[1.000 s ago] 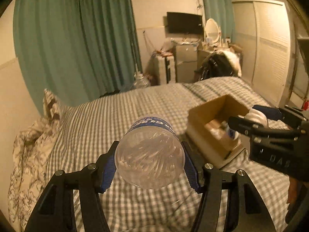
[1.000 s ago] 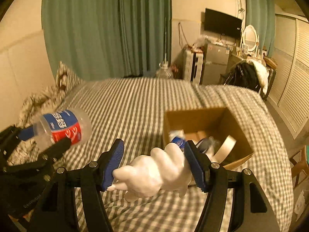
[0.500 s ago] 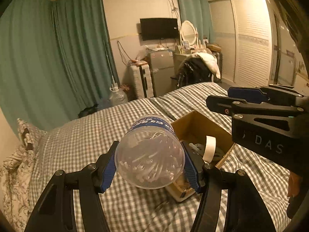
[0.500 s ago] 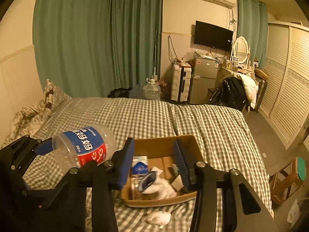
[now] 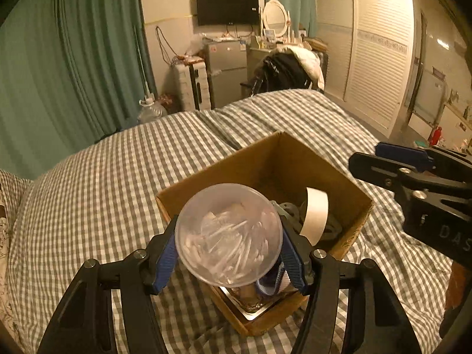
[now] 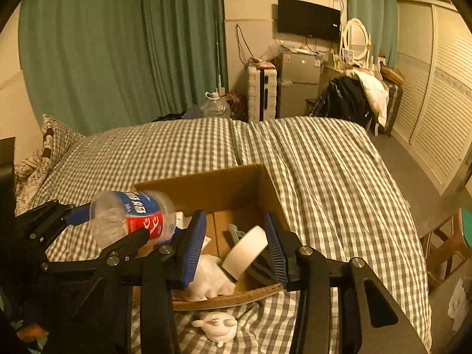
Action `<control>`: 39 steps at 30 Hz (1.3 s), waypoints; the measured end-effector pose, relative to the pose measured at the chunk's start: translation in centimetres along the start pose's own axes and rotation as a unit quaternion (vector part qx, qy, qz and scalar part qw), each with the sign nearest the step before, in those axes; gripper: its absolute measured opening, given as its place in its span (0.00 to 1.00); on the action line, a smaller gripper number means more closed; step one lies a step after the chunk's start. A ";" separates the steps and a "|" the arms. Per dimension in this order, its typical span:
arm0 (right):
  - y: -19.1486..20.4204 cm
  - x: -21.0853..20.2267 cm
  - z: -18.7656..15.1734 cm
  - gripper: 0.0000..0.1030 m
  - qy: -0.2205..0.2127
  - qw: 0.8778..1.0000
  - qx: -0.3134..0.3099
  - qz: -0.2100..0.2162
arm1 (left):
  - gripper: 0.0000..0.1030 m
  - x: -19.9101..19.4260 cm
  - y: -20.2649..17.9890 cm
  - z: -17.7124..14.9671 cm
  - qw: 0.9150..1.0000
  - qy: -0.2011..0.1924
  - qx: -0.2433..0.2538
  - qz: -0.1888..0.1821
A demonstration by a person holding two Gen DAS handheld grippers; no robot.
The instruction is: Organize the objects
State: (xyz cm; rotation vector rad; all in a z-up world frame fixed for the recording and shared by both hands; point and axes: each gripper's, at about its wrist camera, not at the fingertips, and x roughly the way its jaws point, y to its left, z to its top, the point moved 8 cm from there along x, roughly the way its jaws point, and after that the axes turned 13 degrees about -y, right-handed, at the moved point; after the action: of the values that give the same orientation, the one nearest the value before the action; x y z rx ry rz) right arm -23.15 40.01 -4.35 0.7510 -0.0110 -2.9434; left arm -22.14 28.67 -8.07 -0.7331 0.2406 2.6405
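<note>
Left tongs clamp clear plastic bottle above brown cardboard box; right tongs apart, empty. White figurine unboxed on bed.

Right gripper released white toy into box; left gripper carried bottle over box

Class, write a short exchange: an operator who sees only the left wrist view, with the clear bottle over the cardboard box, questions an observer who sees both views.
Operator: My left gripper holds the clear bottle. Is the right gripper holding anything?
Observer: No, it is open and empty, above the cardboard box.
Operator: Anything lying outside the box?
Observer: Yes, a small white figurine lies on the checked bedspread just before the box's near wall.
</note>
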 end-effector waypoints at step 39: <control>2.1 -4.3 -11.9 0.93 0.094 0.995 0.001 -0.033 | 1.00 -11.0 11.3 -11.3 0.984 0.037 -0.092 0.145</control>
State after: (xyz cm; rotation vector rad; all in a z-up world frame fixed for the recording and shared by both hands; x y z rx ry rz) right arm -13.54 38.56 -12.68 1.0453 0.0270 -2.9204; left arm -12.93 11.85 -11.15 -0.9188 0.1326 2.9437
